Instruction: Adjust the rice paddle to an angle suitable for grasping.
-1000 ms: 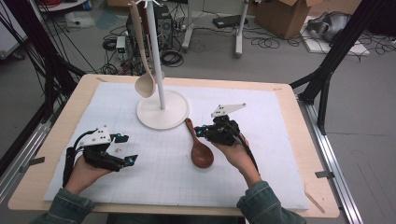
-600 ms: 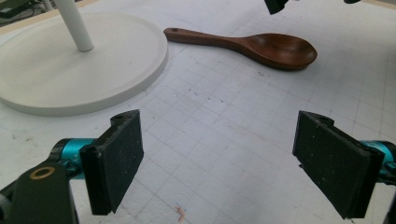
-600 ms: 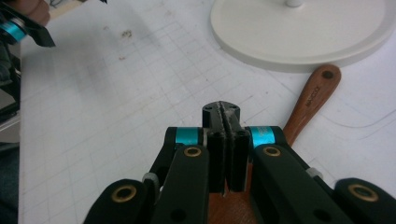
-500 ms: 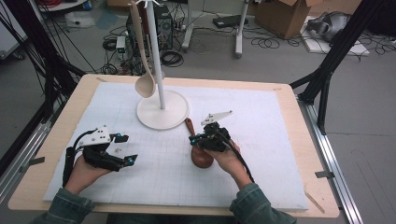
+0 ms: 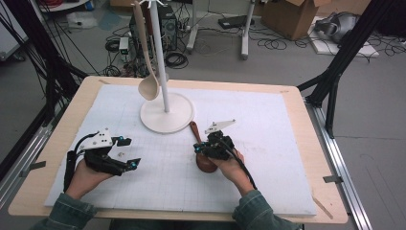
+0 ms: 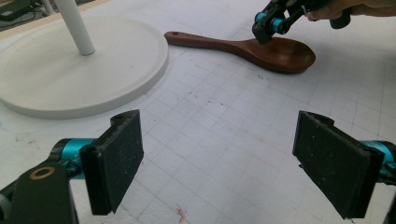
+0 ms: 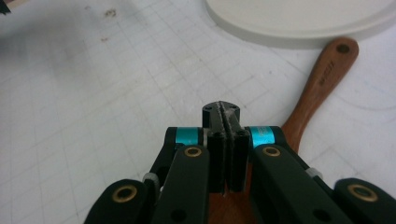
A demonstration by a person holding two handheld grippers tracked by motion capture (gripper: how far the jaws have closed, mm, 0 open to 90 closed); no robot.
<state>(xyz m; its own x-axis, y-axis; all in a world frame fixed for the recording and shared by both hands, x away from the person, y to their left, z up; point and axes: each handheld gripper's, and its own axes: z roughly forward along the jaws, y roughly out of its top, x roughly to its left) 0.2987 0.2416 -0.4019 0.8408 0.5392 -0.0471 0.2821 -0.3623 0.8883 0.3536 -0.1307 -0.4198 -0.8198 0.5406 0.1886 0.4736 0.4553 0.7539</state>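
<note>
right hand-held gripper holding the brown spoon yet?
No: the right hand-held gripper has its jaws shut together with nothing between them, above the brown wooden spoon lying on the mat.

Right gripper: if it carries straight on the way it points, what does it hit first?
Probably the dark brown wooden spoon: the shut right gripper sits at its bowl's neck; contact itself is unclear.
</note>
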